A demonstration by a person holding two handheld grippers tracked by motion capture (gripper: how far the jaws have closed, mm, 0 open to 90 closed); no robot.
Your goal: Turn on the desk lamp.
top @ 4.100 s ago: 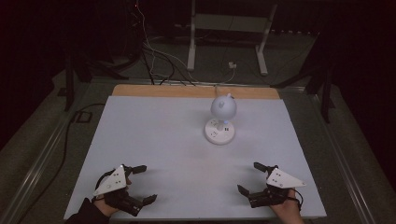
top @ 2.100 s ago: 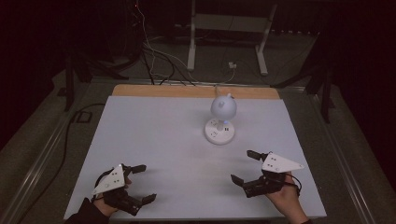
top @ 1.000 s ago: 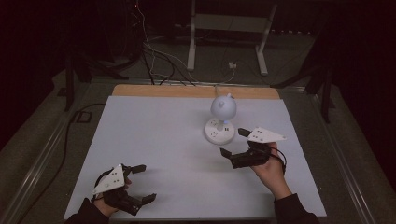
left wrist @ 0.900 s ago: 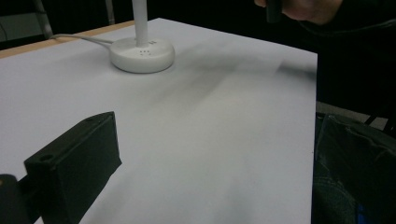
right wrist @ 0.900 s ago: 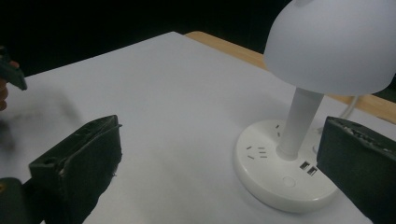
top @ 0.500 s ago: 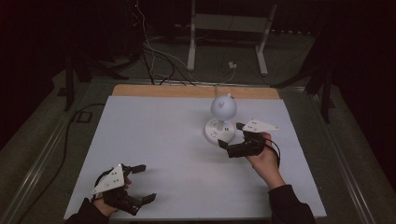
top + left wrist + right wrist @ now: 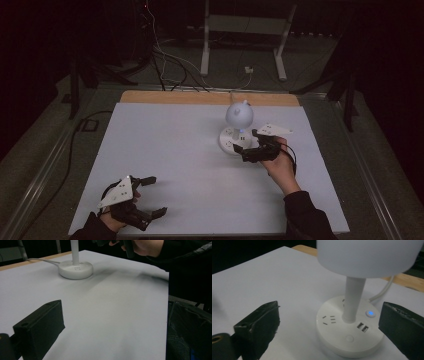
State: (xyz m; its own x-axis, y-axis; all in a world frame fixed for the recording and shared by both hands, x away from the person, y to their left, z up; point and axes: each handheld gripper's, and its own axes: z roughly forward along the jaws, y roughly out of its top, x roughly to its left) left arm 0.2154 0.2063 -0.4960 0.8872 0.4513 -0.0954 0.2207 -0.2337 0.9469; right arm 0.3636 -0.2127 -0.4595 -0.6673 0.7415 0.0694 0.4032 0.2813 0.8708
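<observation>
High view: my right gripper (image 7: 246, 146) is up at the lamp (image 7: 238, 115), jaws spread and holding nothing, tips just beside the near edge of the base (image 7: 231, 143); the lamp stands toward the far right of the white table (image 7: 165, 150), cable running off the back edge. My left gripper (image 7: 152, 196) sits at the near left corner, well apart from everything, jaws wide and empty. Left gripper view: one black jaw low at left (the other I can't see here), bare table ahead, base (image 7: 75, 269) and stem far off, my right hand (image 7: 145, 246) at the top edge. Right gripper view: jaws wide apart either side of the base (image 7: 348, 332), not touching it, shade (image 7: 368, 255) overhead, stem (image 7: 352, 300) rising from the middle. I judge this as the approach step, reaching for a control on the base. Next move, as I read it: bring one jaw tip down on the round button (image 7: 349, 338) at the front or the blue-lit one (image 7: 369, 313), pressing lightly so the base doesn't skid. No brand or readable writing; just socket slots (image 7: 329, 320) and two USB ports (image 7: 362, 327).
</observation>
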